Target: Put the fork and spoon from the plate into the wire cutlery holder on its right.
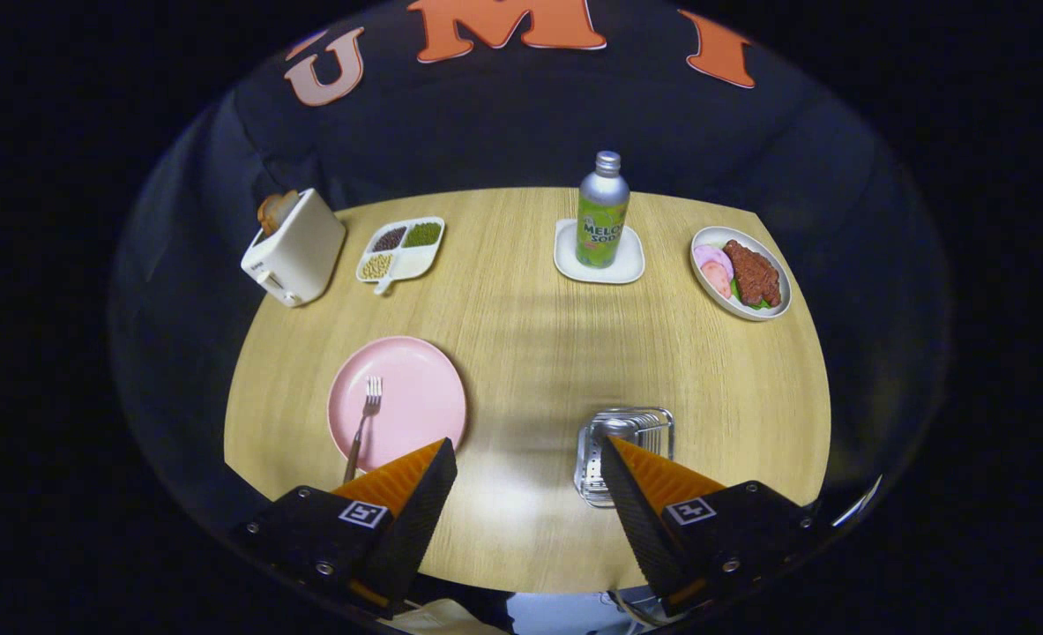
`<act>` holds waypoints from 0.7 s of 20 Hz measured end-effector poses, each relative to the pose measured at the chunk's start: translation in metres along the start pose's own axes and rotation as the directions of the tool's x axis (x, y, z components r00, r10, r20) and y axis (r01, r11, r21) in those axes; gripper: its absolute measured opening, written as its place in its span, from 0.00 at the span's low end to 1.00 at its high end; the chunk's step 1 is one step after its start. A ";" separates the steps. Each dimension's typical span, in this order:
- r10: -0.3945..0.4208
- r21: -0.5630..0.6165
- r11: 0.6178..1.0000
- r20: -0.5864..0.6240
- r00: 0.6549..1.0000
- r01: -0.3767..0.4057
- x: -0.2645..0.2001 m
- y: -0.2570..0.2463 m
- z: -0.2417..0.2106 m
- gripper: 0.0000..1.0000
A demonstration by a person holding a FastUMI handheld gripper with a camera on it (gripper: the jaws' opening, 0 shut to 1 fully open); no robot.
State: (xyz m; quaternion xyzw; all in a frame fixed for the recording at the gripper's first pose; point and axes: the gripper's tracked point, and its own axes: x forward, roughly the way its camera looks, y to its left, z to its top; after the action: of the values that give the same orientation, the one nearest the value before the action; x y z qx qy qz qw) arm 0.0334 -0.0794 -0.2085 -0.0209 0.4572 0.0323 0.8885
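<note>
The jaws (528, 451) are spread wide above the wood-grain surface (530, 353), gripping nothing. A metal fork (363, 422) lies on the round pink plate (415, 397); the wire cutlery holder (624, 434) stands to its right.

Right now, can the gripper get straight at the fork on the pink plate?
Probably yes: the gripper is open and holds nothing, and the fork lies exposed on the pink plate, just ahead of the left finger.

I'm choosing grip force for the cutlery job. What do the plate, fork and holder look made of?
Pink plate: matte, likely plastic or melamine. Fork: shiny grey metal, darker handle, material unclear. Wire cutlery holder: bright chromed metal wire. The tongs hang open above the table, holding nothing.
</note>
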 end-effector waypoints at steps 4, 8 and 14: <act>-0.019 -0.005 1.000 0.114 0.993 0.020 -0.001 0.028 -0.001 0.98; 0.012 0.004 1.000 0.156 0.988 -0.013 0.013 0.071 -0.016 0.99; 0.027 -0.023 0.999 0.226 0.974 -0.022 0.023 0.121 -0.023 0.99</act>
State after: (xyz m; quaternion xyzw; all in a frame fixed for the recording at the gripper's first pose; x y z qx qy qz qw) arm 0.0187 0.0406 -0.2413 -0.0207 0.3531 0.0500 0.9340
